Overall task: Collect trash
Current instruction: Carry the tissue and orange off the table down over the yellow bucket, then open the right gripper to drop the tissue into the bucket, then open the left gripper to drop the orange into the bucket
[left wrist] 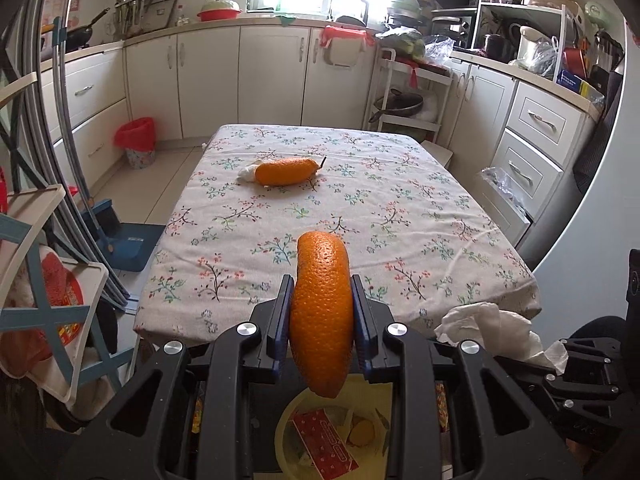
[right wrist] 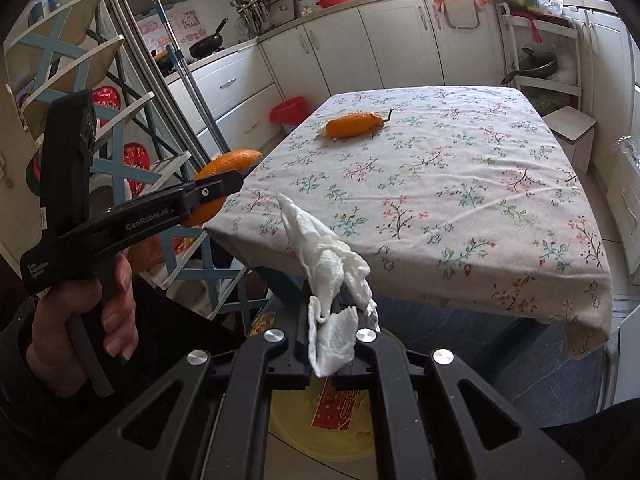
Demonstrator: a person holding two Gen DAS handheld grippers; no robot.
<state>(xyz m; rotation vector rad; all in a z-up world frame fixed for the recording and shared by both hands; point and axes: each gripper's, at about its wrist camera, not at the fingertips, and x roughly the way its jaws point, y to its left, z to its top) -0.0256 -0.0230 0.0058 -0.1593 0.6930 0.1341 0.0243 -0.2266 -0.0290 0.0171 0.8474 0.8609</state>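
My left gripper (left wrist: 322, 300) is shut on a curved piece of orange peel (left wrist: 321, 312), held off the near edge of the table; in the right wrist view the same left gripper (right wrist: 216, 196) grips the peel (right wrist: 230, 164) at the left. My right gripper (right wrist: 332, 320) is shut on a crumpled white paper tissue (right wrist: 328, 264), which also shows at the lower right of the left wrist view (left wrist: 488, 328). Below both grippers sits a yellow bin (left wrist: 288, 420), (right wrist: 288, 424) with a red wrapper in it. A second orange peel (left wrist: 286, 171), (right wrist: 354, 124) lies on the floral tablecloth beside a white scrap.
The table (left wrist: 400, 216) with its floral cloth fills the middle. A small bin with a red liner (left wrist: 138, 142) stands on the floor at the left, near a blue dustpan and brush (left wrist: 124, 236). Folding chairs (right wrist: 112, 152) lean at the left. White cabinets ring the room.
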